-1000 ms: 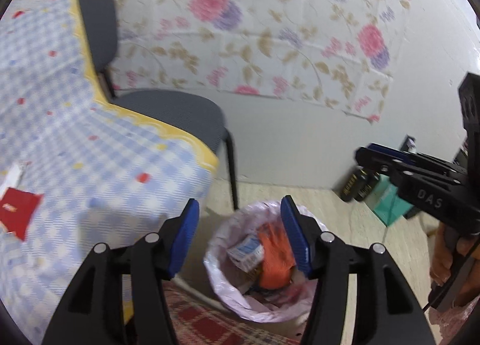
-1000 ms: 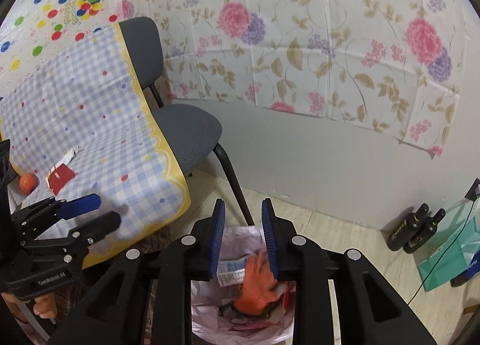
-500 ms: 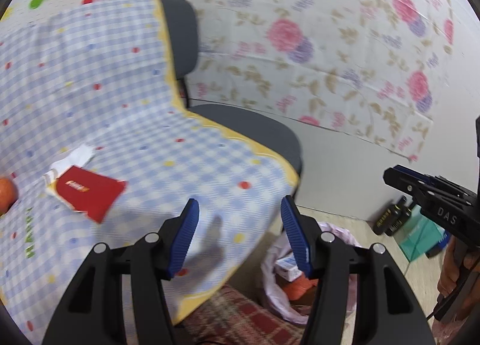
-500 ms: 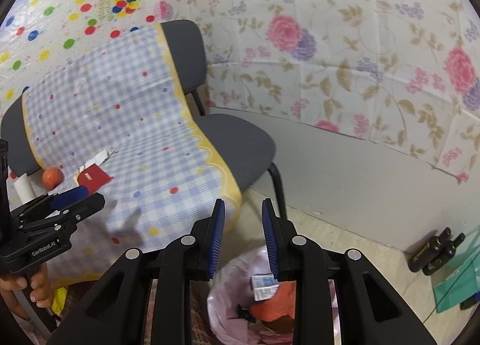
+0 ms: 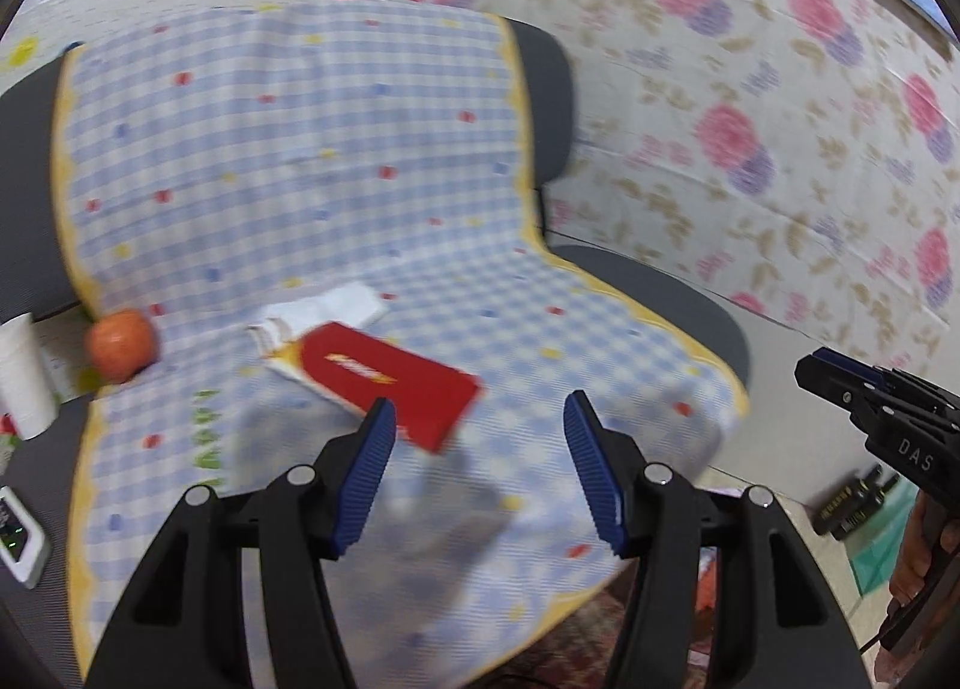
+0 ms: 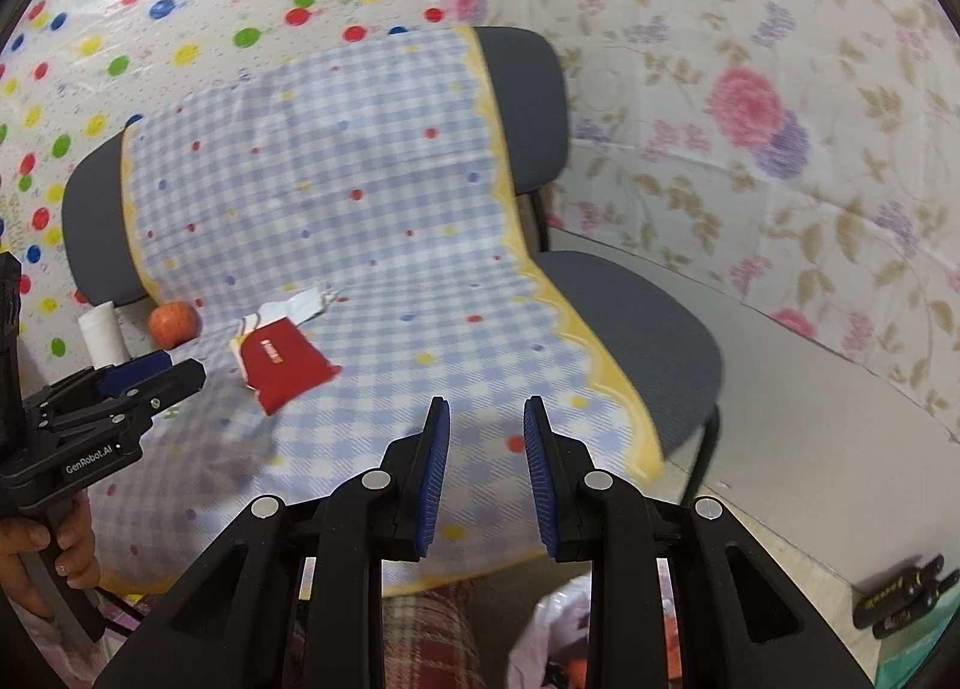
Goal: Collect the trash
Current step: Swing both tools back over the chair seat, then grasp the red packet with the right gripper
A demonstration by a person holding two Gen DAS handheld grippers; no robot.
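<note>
A red packet [image 5: 390, 383] lies on the blue checked cloth [image 5: 300, 161] over the chairs, on top of a torn white wrapper [image 5: 327, 308]. My left gripper [image 5: 480, 449] is open and empty, hovering just right of and near the packet. The packet [image 6: 285, 362] and wrapper [image 6: 300, 305] also show in the right wrist view. My right gripper [image 6: 480, 461] is open a little and empty, above the cloth's front right part. The white trash bag [image 6: 555, 629] sits on the floor below it, partly hidden by the gripper.
An orange fruit [image 5: 120, 344] and a white cup [image 5: 21, 368] stand at the left of the cloth. A small white device [image 5: 18, 539] lies at far left. A grey chair seat [image 6: 636, 317] is bare at right. Black bottles [image 6: 900, 599] stand on the floor by the wall.
Both grippers have swung up and left from the trash bag toward the cloth. The red packet is now close in front of the left gripper. Neither gripper's jaws changed.
</note>
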